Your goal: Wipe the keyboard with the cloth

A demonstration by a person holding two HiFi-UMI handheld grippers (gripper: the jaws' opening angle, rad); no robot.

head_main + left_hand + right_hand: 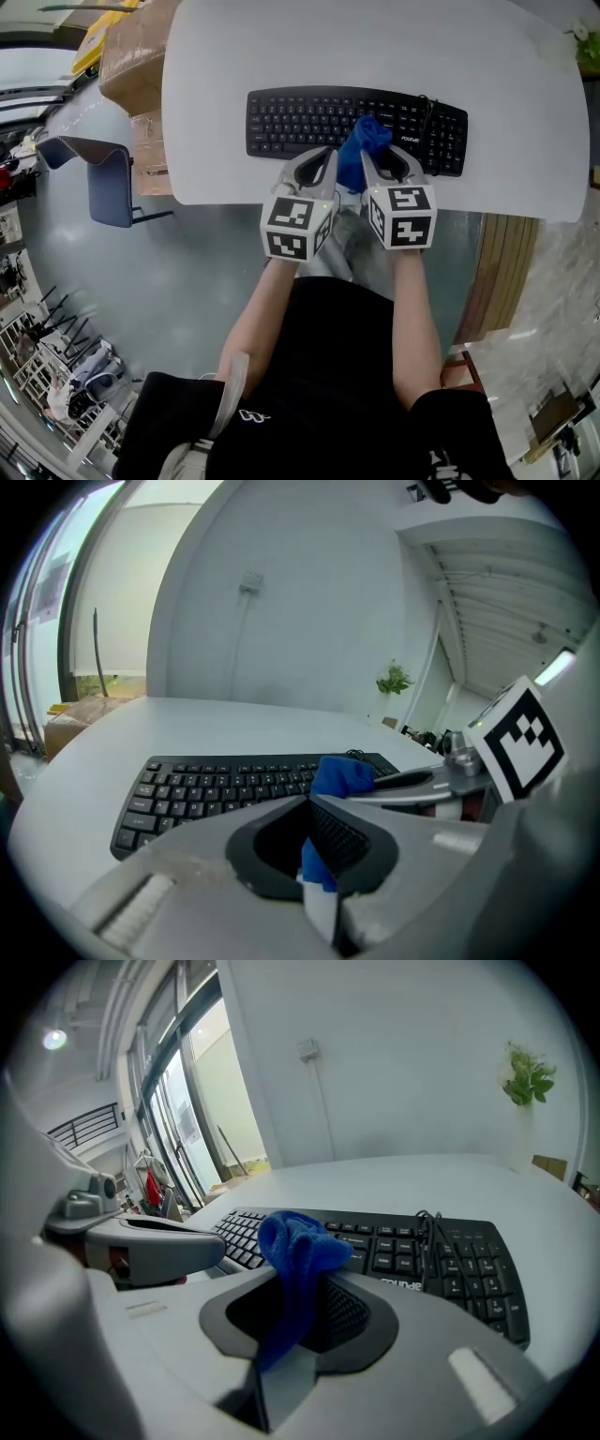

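Head view: on the white bench, the blue cloth bunches over the keyboard's near edge, between left claw and right claw
Left gripper view: claw pinched shut on a cloth end
Right gripper view: claw clamped on the cloth, short of the keyboard

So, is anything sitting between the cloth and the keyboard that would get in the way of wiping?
Nothing visible blocks it. The cloth, clamped in the right gripper, is already over the keyboard. Only the keyboard's own cable loops across the keys near its right end.
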